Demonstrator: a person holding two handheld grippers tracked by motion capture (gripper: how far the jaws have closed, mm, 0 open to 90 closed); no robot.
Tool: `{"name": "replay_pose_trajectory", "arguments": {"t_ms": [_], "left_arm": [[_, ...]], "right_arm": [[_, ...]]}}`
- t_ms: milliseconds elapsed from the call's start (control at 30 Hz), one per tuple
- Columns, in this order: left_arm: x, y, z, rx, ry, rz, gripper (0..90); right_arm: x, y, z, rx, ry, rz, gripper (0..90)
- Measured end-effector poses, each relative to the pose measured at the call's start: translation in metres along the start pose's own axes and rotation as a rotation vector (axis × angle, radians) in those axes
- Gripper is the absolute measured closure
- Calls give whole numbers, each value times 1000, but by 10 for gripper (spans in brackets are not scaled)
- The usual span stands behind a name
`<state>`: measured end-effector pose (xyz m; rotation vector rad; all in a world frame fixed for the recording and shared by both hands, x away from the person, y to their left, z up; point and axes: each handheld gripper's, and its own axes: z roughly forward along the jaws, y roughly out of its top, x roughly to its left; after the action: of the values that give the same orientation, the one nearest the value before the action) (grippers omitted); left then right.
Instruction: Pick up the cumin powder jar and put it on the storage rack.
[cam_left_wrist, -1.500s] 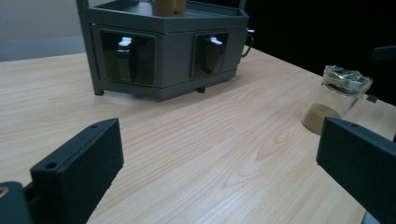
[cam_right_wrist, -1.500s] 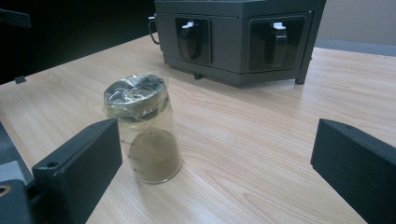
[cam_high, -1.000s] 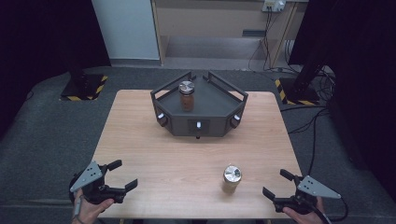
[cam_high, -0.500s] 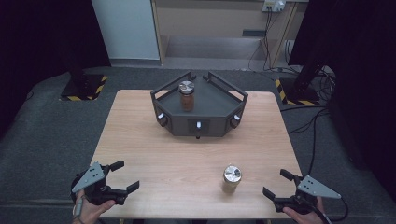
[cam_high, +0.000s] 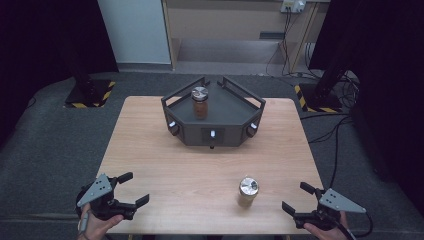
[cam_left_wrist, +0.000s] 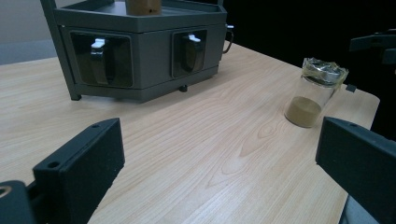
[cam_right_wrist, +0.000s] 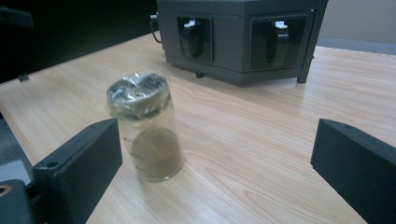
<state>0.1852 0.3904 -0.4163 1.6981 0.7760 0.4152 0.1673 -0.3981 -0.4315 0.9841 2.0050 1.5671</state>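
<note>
Black left gripper (cam_high: 131, 190), right gripper (cam_high: 296, 199), jaws wide

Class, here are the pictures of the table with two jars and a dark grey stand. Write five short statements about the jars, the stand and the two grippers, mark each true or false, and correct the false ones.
1. The jar on the table stands upright near the right gripper. True.
2. The left gripper is shut on that jar. False: its jaws are open and it holds nothing, well apart from the jar.
3. A second jar stands on top of the dark grey stand. True.
4. The jar on the table is full to the brim. False: the brown powder fills only its lower part.
5. The right gripper is shut. False: its jaws stand wide open.
</note>
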Motion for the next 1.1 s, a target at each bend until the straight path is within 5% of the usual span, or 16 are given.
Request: {"name": "replay_pose_trajectory", "arguments": {"t_ms": [500,733,1100], "left_arm": [[1,-2,0,3,5,-16,2],[3,-3,0,5,4,-23,3],[4,-3,2,10,-2,-20,2]], "right_arm": [[-5,42,-20,-3,14,-43,8],[-11,78,-19,58,45,-68,8],[-18,111,-10,115,97,-101,9]]}}
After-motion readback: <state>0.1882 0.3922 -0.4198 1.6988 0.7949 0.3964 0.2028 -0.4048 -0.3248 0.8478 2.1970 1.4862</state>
